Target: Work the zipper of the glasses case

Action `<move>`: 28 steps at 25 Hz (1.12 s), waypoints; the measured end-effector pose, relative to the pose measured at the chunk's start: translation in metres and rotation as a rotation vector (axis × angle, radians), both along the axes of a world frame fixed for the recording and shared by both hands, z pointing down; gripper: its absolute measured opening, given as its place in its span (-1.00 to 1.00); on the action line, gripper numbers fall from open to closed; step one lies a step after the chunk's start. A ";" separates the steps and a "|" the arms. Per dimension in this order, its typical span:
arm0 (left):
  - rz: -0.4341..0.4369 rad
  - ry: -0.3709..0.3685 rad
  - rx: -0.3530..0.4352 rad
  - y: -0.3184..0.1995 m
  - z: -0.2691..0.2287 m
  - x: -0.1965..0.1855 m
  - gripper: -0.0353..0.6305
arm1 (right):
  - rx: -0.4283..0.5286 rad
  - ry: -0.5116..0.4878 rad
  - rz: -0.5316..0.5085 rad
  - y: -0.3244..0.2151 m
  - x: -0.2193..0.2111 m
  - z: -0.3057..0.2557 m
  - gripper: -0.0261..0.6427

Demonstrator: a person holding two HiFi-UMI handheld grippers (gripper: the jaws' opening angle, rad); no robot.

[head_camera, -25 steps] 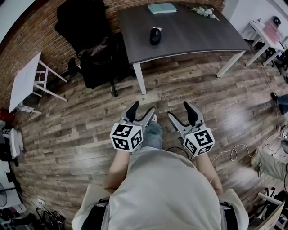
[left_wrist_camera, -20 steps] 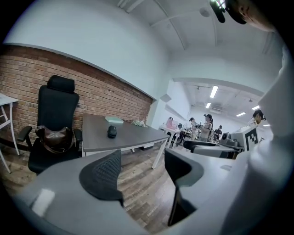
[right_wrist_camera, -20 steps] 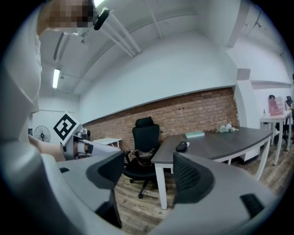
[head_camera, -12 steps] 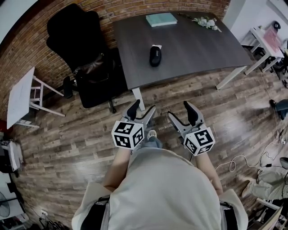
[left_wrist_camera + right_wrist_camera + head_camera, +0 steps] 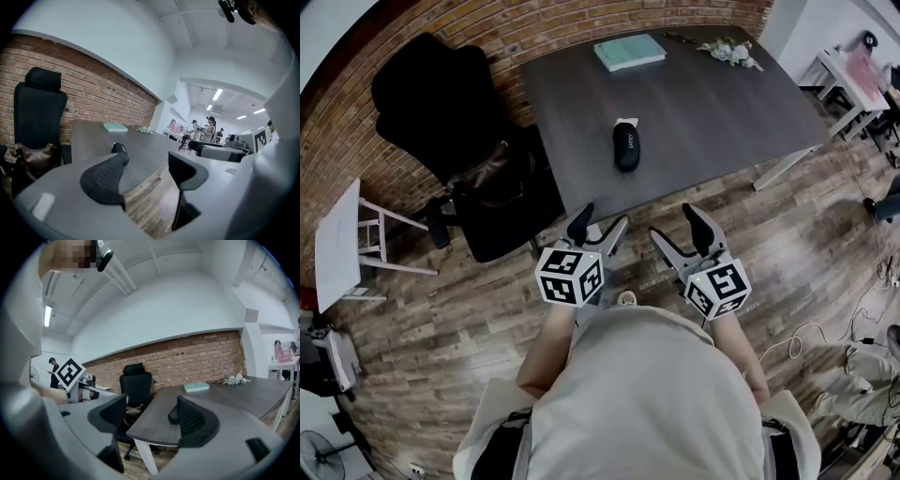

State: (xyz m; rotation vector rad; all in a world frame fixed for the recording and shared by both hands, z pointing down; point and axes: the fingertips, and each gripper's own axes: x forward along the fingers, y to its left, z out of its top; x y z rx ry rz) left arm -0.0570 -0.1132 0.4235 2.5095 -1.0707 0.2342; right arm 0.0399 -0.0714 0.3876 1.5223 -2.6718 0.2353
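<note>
The black glasses case [image 5: 626, 147] lies on the dark grey table [image 5: 722, 103], toward its near left part. It shows in the left gripper view as a small dark case [image 5: 119, 148] and in the right gripper view partly behind a jaw [image 5: 173, 416]. My left gripper [image 5: 598, 223] and right gripper [image 5: 672, 224] hang side by side in front of my body, short of the table's near edge. Both are open with nothing between their jaws.
A teal book [image 5: 629, 52] and a sprig of white flowers [image 5: 730, 51] lie at the table's far side. A black office chair [image 5: 441, 103] with a bag [image 5: 484, 171] stands left of the table. A white stool [image 5: 352, 234] is at the far left. People stand in the background [image 5: 208, 129].
I have stepped toward the table; it and the case now sit closer and lower in the head view. Both grippers keep their open pose in front of me.
</note>
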 end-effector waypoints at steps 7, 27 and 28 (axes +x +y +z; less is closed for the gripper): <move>0.002 0.003 -0.050 -0.047 0.017 0.004 -0.03 | -0.041 -0.003 0.042 -0.035 0.012 0.013 0.03; -0.047 0.009 -0.299 -0.209 0.112 0.068 -0.03 | -0.110 0.003 -0.082 -0.211 0.057 0.042 0.02; -0.051 0.010 -0.318 -0.214 0.118 0.070 -0.03 | -0.112 0.004 -0.092 -0.221 0.059 0.042 0.02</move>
